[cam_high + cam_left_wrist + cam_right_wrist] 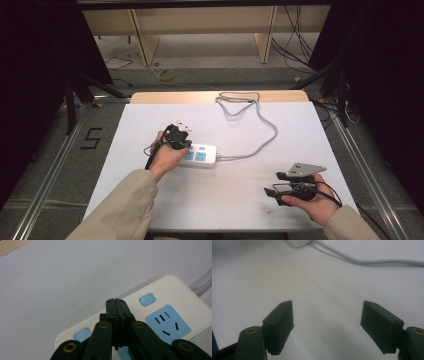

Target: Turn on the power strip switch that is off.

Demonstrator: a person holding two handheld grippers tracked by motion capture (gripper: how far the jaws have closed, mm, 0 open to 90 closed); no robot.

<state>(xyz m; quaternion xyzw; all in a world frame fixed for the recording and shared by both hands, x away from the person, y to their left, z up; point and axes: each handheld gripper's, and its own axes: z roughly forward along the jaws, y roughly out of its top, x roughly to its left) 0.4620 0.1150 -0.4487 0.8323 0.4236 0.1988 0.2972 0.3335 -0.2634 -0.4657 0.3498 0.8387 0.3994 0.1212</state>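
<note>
Over the white rectangular surface (220,195) we go, and the left tongs (176,139) are right on top of the white plastic power strip with pale blue sockets and buttons (206,155), which lies near the middle of the surface, a little left of centre. In the left gripper view the left tongs (116,305) are clenched, the two black jaws pressed flat together with nothing between them, their tips poised over the strip's (175,293) white face between two small blue rounded buttons (147,299), just beside a blue three-hole-plus-two-slot socket (168,323); a tiny red dot (144,311) glows on the white casing next to that socket. Whether the tips actually touch the casing, I cannot tell. The person's left hand (167,157) wraps the gripper body, beige sleeve (120,210) coming in from the near edge. From the strip's right end a grey cable (265,137) runs right, then curls away to the far edge of the surface. Over at the near right, the right tongs (272,184) sit low over bare surface, well apart from the strip, held in the right hand (312,200). In the right gripper view the right tongs (327,327) are released, jaws spread wide, with the grey cable (372,262) crossing the far side and a corner of the strip (299,243) at the top edge.
</note>
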